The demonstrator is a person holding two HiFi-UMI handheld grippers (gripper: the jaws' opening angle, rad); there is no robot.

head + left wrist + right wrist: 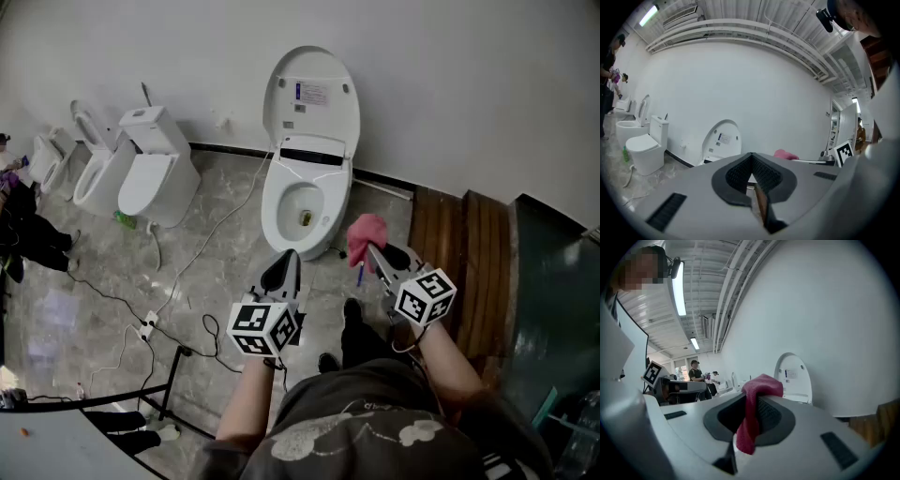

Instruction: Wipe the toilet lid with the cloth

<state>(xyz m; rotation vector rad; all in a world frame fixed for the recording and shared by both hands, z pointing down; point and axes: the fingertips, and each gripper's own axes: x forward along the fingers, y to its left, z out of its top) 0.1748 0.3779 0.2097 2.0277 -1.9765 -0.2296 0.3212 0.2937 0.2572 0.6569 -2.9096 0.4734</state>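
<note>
A white toilet [302,202] stands against the wall with its lid [312,98] raised upright; the lid [721,140] also shows in the left gripper view and the lid [792,378] in the right gripper view. My right gripper [375,255] is shut on a pink cloth [366,236], held in the air just right of the bowl. The cloth [752,408] hangs bunched between the pads. My left gripper [284,269] is shut and holds nothing, in front of the bowl; its jaws [751,176] meet with nothing between them.
Other white toilets [155,173] line the wall at the left. Cables and a power strip [147,326] lie on the marble floor. Wooden boards [464,253] lie at the right. A black stand [159,394] is at the lower left. People stand in the distance [695,373].
</note>
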